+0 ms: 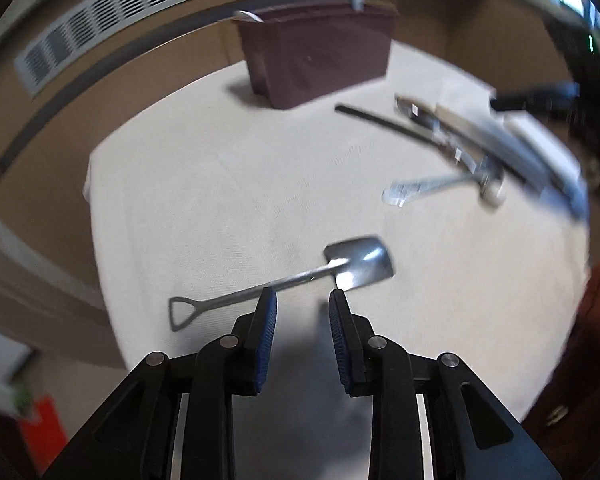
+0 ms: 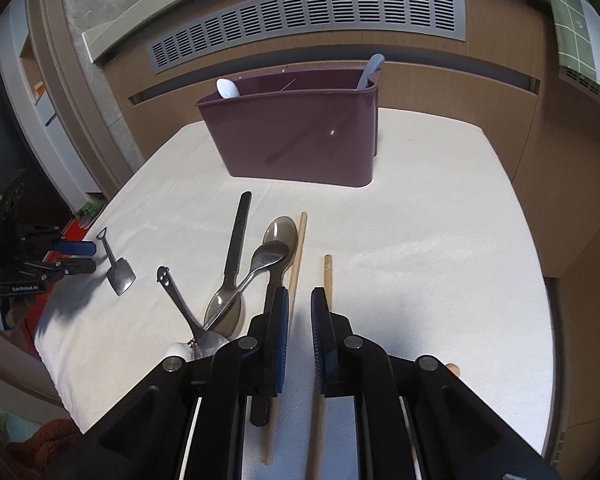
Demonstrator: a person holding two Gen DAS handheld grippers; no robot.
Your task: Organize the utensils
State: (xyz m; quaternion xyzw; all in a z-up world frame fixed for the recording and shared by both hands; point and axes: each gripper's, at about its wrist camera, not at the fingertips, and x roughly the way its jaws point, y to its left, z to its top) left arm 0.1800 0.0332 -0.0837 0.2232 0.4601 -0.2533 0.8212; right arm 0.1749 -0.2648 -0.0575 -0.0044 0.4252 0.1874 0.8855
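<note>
White-clothed table [image 2: 440, 208] in front of a brown cabinet with a grey vent grille [image 2: 308, 12]; maroon utensil caddy [image 2: 296, 136] stands at 12 o'clock on it, already holding a white spoon [image 2: 227, 88] at its left end and a grey-handled utensil [image 2: 370, 70] at its right. Left to right in the right wrist view: left claw [image 2: 80, 258] at 9 o'clock, spread, nothing between the pads, tips just beside the shovel-shaped spoon [image 2: 118, 270], which lies flat on the cloth. Left wrist view agrees: shovel spoon's shaft runs just past the fingertips, untouched as far as I can tell. Then a smiley-handled spoon [image 2: 176, 300], a black-handled spoon [image 2: 234, 256], a crossed pair of metal spoons [image 2: 274, 254], two wooden chopsticks [image 2: 328, 276]. Right claw [image 2: 299, 296] at 6 o'clock, slightly parted, empty, hovering over the chopsticks and the dark handle [image 2: 260, 404] beneath it. Step, my read: both claws lining up a pick; most utensils not yet sorted. Next: left claw needs to straddle the thin shaft and pinch, then carry to the caddy. Flat metal on cloth, so tips must get low.
</note>
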